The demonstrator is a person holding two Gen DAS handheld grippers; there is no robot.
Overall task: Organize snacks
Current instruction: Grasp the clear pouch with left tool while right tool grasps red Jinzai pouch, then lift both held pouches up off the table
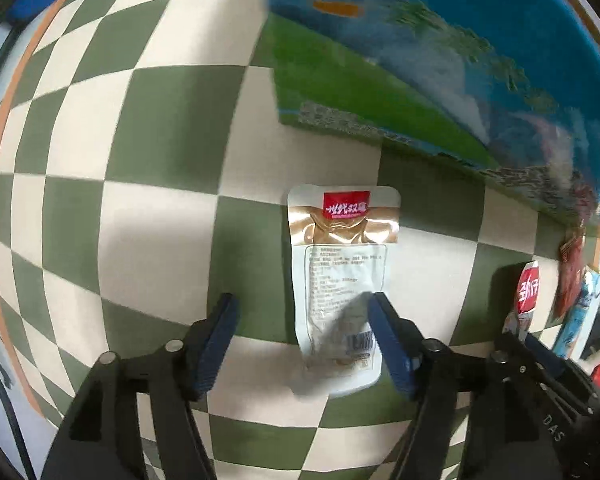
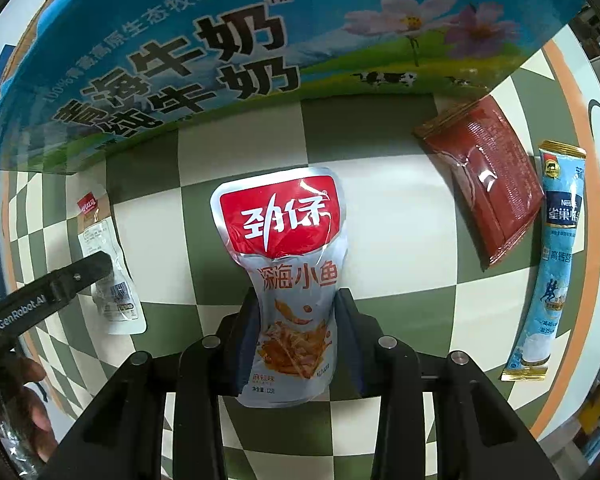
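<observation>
Gripping the fish pouch w/ the right gripper: fingers are clamped on its lower half, pouch crumpling slightly. Best to be lifting it level toward the box w/o squeezing harder. Left gripper is hovering wide apart, holding nothing, right finger overlapping the white pouch lying flat on the checked cloth beside the box.

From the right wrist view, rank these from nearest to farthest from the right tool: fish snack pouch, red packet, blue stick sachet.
1. Fish snack pouch: clamped in the right tool.
2. Red packet: ahead to the right, by the milk carton.
3. Blue stick sachet: far right, just beyond the red packet.
</observation>
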